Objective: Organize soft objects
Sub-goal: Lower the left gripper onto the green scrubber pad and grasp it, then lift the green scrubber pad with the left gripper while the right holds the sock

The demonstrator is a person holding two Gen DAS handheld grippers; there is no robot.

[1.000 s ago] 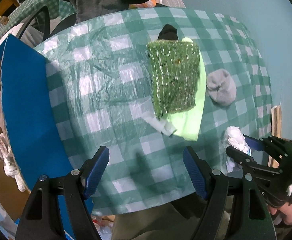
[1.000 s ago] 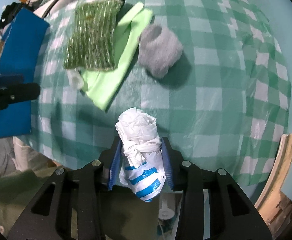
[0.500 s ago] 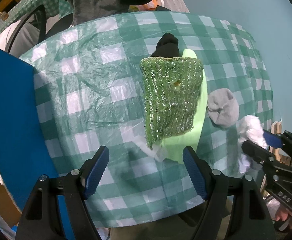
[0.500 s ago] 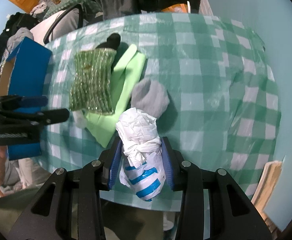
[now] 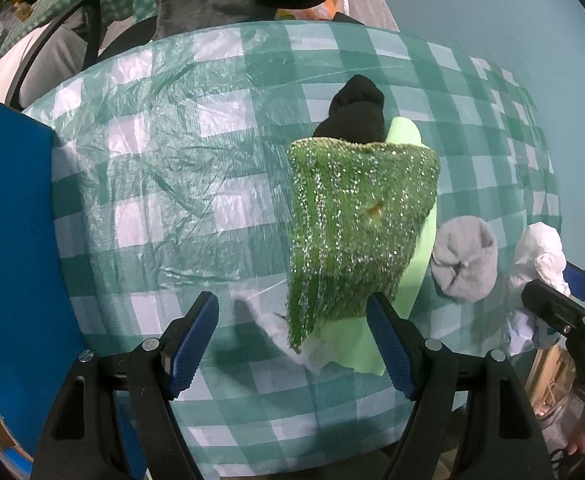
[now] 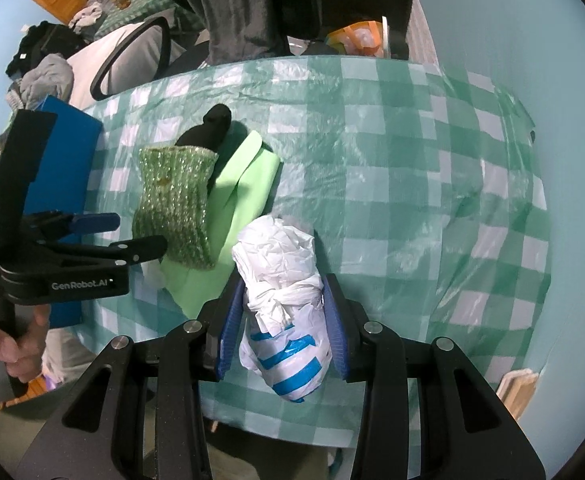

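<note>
My right gripper (image 6: 282,322) is shut on a knotted white plastic bag with blue stripes (image 6: 282,300) and holds it above the table's near edge; the bag also shows in the left wrist view (image 5: 538,256). My left gripper (image 5: 292,336) is open and empty above the near end of a glittery green knit cloth (image 5: 356,224). That cloth lies on a light green cloth (image 5: 420,248), with a black sock (image 5: 356,112) at its far end. A rolled grey sock (image 5: 464,266) lies to their right. A small white scrap (image 5: 288,330) lies under the near corner.
The round table wears a green checked plastic cover (image 5: 180,168). A blue box (image 5: 12,260) stands at its left edge. A chair (image 6: 132,60) and hanging dark clothes (image 6: 276,4) are behind. A teal wall (image 6: 532,40) is at the right.
Both grippers have moved forward over the table, toward the green cloths. The right one has lifted, still shut on the bag, which now hides the grey sock in its view.
</note>
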